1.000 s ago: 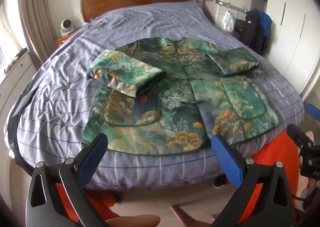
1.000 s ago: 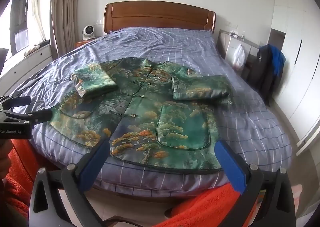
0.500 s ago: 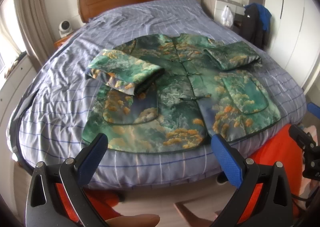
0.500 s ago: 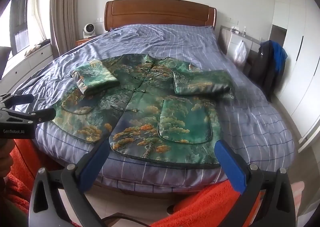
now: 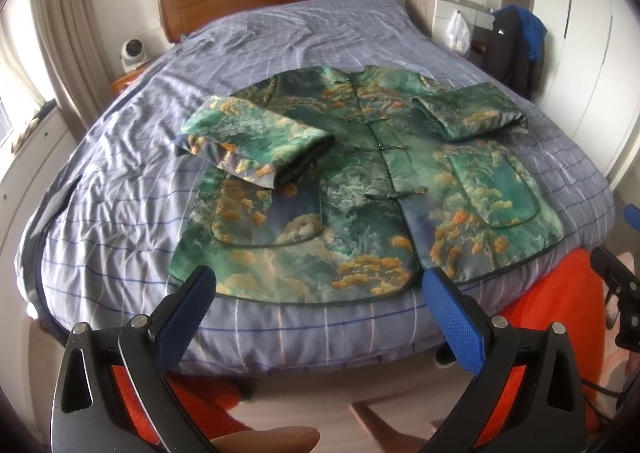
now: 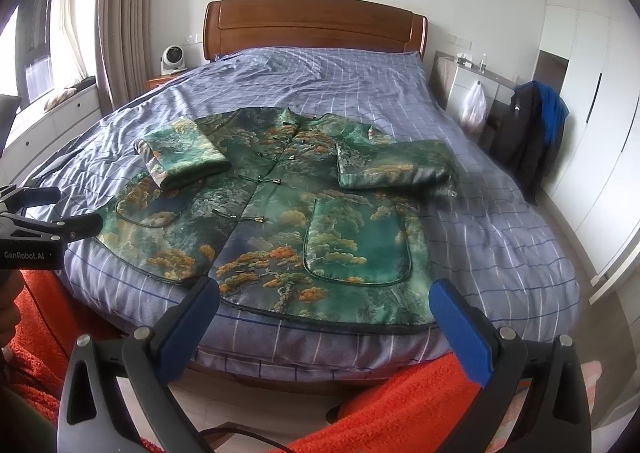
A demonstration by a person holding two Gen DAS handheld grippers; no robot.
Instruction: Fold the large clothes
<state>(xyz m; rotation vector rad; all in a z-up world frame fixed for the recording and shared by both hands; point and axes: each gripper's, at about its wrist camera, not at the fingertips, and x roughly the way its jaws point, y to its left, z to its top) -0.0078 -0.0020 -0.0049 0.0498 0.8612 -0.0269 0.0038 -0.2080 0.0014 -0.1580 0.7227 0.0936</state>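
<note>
Jacket (image 5: 360, 189): flat on bed (image 5: 120, 193), front up, both sleeves folded in, hem at near edge. Left gripper (image 5: 320, 289), right gripper (image 6: 326, 297): jaws wide apart, empty, short of hem. Advice: pinch hem corners level, lift together, fold toward collar.

Left hand-held gripper (image 5: 320, 293) and right hand-held gripper (image 6: 325, 299) gape wide, empty.

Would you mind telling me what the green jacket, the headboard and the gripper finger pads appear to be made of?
The green jacket looks like silky brocade or satin: woven landscape pattern, soft sheen. The headboard seems to be varnished reddish-brown wood, glossy with visible panels. The left gripper finger pads look like blue rubber or plastic with a dotted grip texture.
</note>
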